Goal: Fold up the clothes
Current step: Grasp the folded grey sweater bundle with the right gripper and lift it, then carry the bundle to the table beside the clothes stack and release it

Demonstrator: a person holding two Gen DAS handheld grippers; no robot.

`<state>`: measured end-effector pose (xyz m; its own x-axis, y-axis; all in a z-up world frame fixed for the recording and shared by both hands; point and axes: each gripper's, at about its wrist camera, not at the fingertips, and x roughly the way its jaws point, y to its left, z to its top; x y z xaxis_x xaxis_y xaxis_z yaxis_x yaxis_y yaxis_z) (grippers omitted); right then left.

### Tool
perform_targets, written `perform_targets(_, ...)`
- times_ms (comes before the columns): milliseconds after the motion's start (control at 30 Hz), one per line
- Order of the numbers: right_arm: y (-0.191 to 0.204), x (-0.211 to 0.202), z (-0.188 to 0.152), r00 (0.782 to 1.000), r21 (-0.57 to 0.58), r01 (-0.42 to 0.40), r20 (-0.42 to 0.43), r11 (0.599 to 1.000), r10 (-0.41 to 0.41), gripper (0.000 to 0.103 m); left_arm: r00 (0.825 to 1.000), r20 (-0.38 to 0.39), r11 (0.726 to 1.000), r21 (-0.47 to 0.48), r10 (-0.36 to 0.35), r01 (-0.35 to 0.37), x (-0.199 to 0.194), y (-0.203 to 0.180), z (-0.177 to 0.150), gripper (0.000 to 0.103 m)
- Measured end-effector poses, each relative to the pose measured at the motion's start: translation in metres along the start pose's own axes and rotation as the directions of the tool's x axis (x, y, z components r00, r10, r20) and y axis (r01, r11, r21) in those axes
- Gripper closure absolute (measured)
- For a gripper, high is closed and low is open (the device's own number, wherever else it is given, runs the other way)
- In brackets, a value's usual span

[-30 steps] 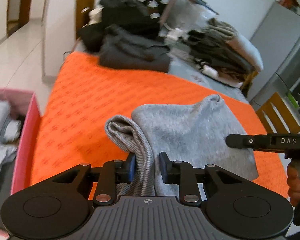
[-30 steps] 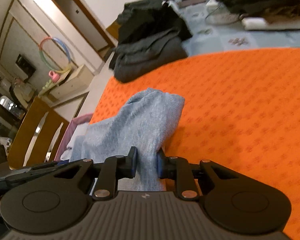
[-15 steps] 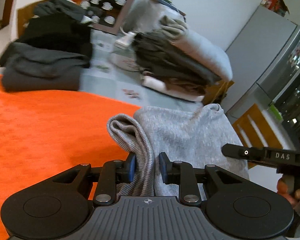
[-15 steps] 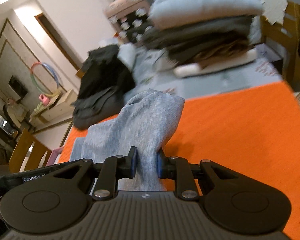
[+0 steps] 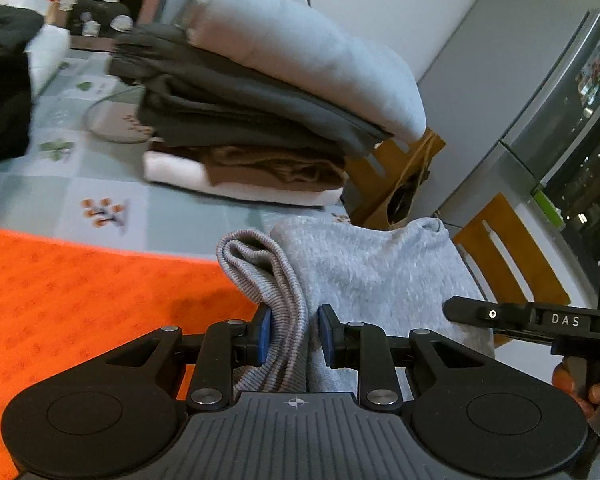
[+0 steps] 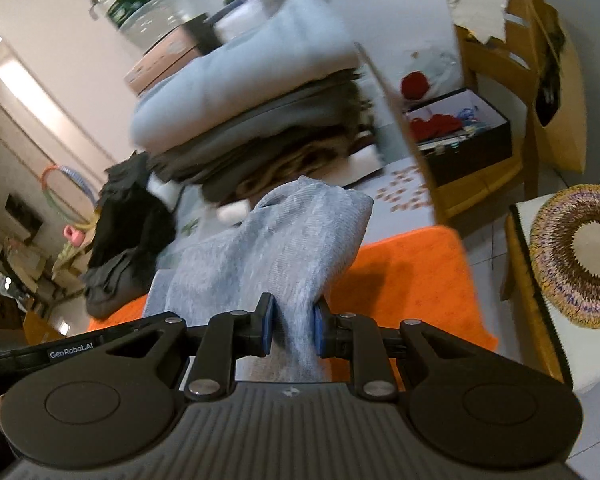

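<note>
A folded light grey sweater (image 5: 376, 268) hangs in the air between both grippers, above the orange cloth (image 5: 80, 300). My left gripper (image 5: 293, 334) is shut on its ribbed hem. My right gripper (image 6: 293, 330) is shut on the other side of the same grey sweater (image 6: 284, 240). Just beyond it stands a stack of folded clothes (image 5: 260, 96), with a pale grey garment on top of dark grey, brown and white ones. The same stack of folded clothes (image 6: 252, 120) looks blurred in the right wrist view. The right gripper's body (image 5: 540, 320) juts in from the right in the left wrist view.
A patterned pale tablecloth (image 5: 60, 160) lies under the stack. Dark garments (image 6: 132, 224) are heaped further left. Wooden chairs (image 5: 504, 248) and a steel fridge (image 5: 540, 100) stand to the right. A chair (image 6: 496, 92) with a dark box and a woven round mat (image 6: 580, 256) lie beyond the table's end.
Both grippers have carried the grey sweater forward and to the right across the orange cloth. The stack of folded clothes is now close in front of them and fills much of both views.
</note>
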<state>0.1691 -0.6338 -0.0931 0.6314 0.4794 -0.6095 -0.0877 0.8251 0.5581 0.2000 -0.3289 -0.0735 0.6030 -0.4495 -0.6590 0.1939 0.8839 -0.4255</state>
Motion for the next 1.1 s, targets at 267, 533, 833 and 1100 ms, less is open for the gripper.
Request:
perform_targets(267, -0.062, 0.034, 0.02, 1.0, 0.03, 0.011, -0.013, 1.0, -0.01, 0.079, 0.999, -0.043, 1.0, 0.007, 0.012, -0.012, 0.068, -0.013, 0.014, 0.075)
perform_targets(533, -0.09, 0.069, 0.012, 0.996, 0.027, 0.078, -0.055, 0.997, -0.076, 0.065, 0.993, -0.111, 0.999, -0.016, 0.044, -0.046, 0.099, 0.01, 0.011, 0.067)
perform_targets(833, -0.061, 0.054, 0.006, 0.958, -0.12, 0.275, -0.045, 0.954, -0.282, 0.04, 0.993, -0.09, 0.996, -0.031, 0.077, -0.08, 0.065, 0.031, 0.01, 0.057)
perform_targets(1100, -0.002, 0.017, -0.013, 0.934, -0.233, 0.35, 0.009, 0.907, -0.357, 0.025, 0.994, -0.052, 0.995, 0.007, 0.101, -0.1, 0.003, 0.037, 0.003, 0.031)
